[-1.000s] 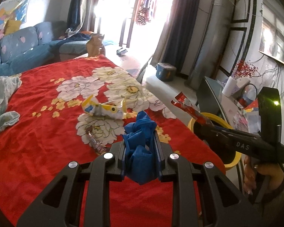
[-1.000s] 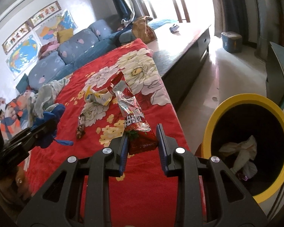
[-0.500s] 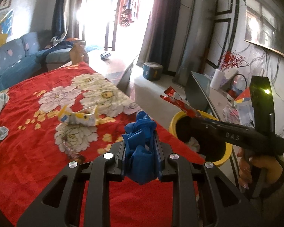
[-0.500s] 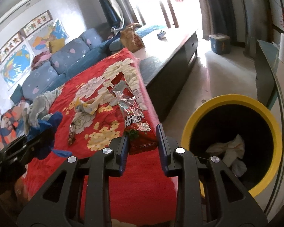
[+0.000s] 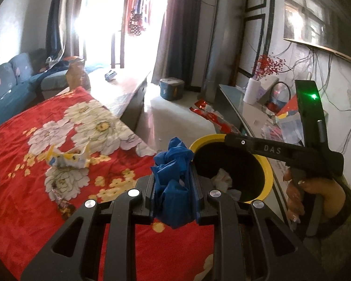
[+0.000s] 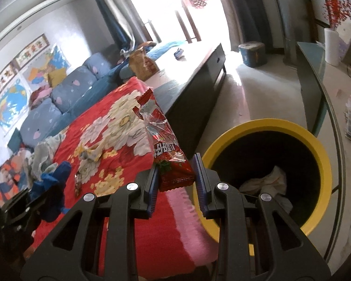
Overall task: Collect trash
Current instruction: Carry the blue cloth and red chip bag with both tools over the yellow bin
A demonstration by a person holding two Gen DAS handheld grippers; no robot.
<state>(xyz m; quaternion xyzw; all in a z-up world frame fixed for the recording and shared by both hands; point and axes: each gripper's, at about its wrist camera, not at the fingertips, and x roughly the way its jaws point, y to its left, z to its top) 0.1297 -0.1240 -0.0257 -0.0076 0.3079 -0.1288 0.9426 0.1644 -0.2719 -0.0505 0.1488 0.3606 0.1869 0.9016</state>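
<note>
My left gripper [image 5: 173, 182] is shut on a crumpled blue glove [image 5: 173, 187], held at the table's right edge beside the yellow-rimmed bin [image 5: 268, 164]. My right gripper [image 6: 175, 175] is shut on a red snack wrapper [image 6: 166, 145], held just left of the bin's rim [image 6: 320, 145]; the wrapper also shows in the left wrist view [image 5: 213, 117]. White crumpled paper [image 6: 266, 182] lies inside the bin. A yellow-white wrapper [image 5: 70, 158] and a small dark candy wrapper [image 5: 63, 201] lie on the red flowered cloth [image 5: 23, 199].
A blue sofa [image 6: 65, 98] stands behind the table. A dark low cabinet [image 6: 199, 79] and a glass-topped side table [image 6: 327, 82] flank the bin. A blue box [image 5: 172, 89] sits on the floor. Pale cloth [image 6: 44, 152] lies at the table's left.
Both grippers have swung right toward the bin with their loads. The bin now fills more of both views, and the right gripper sits next to its rim.
</note>
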